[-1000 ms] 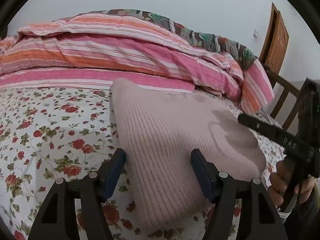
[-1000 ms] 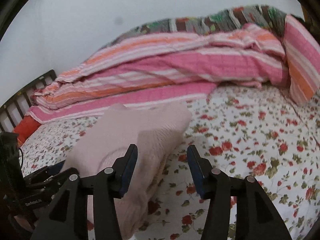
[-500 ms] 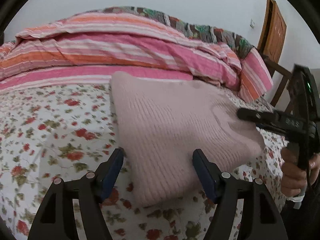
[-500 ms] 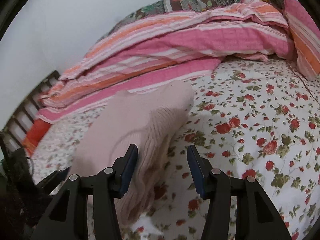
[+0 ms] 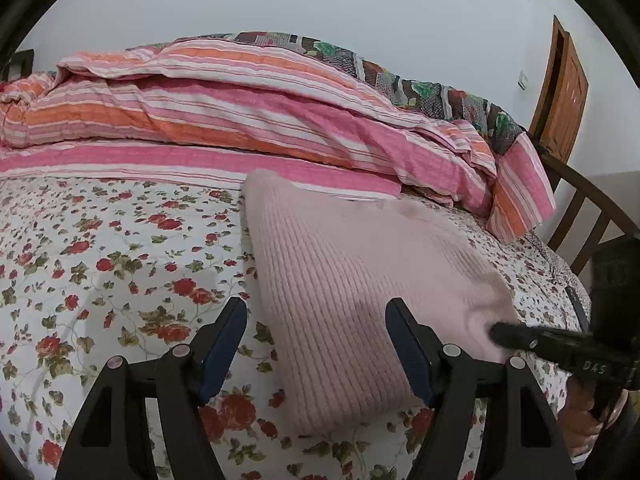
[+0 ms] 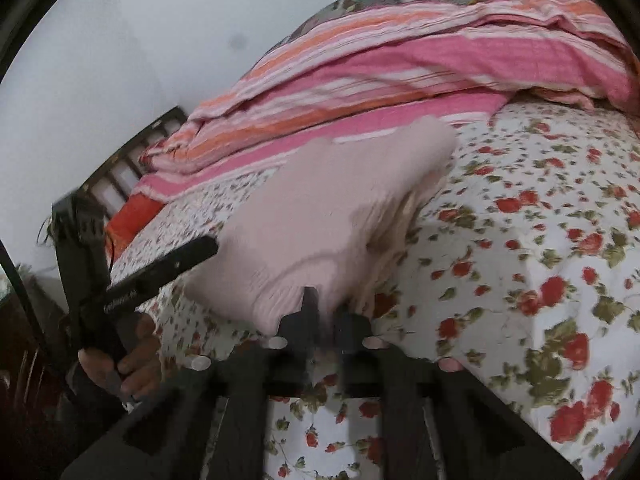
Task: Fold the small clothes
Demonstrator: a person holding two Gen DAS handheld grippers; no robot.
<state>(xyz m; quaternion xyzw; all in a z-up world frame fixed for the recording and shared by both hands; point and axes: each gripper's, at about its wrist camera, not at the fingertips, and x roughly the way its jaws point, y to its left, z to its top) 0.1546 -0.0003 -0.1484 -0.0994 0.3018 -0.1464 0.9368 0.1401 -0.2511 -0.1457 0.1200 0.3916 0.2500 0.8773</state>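
A folded pale pink ribbed knit garment (image 5: pixel 352 272) lies on the floral bedsheet (image 5: pixel 100 272); it also shows in the right wrist view (image 6: pixel 320 216). My left gripper (image 5: pixel 316 340) is open, its blue-padded fingers straddling the garment's near left part just above it. My right gripper (image 6: pixel 326 312) is shut on the garment's near edge. In the left wrist view its tip (image 5: pixel 500 330) touches the garment's right corner. In the right wrist view the left gripper (image 6: pixel 192 254) shows at the left, held by a hand.
A rumpled pink and orange striped quilt (image 5: pixel 240 120) is piled along the back of the bed. A dark wooden bed frame (image 5: pixel 580 216) and a wooden door (image 5: pixel 564 92) stand at the right. The other bed end (image 6: pixel 128 160) shows at the left.
My right gripper has moved in to the garment's near edge and shut on it. My left gripper has stayed open over the garment, shifting only slightly.
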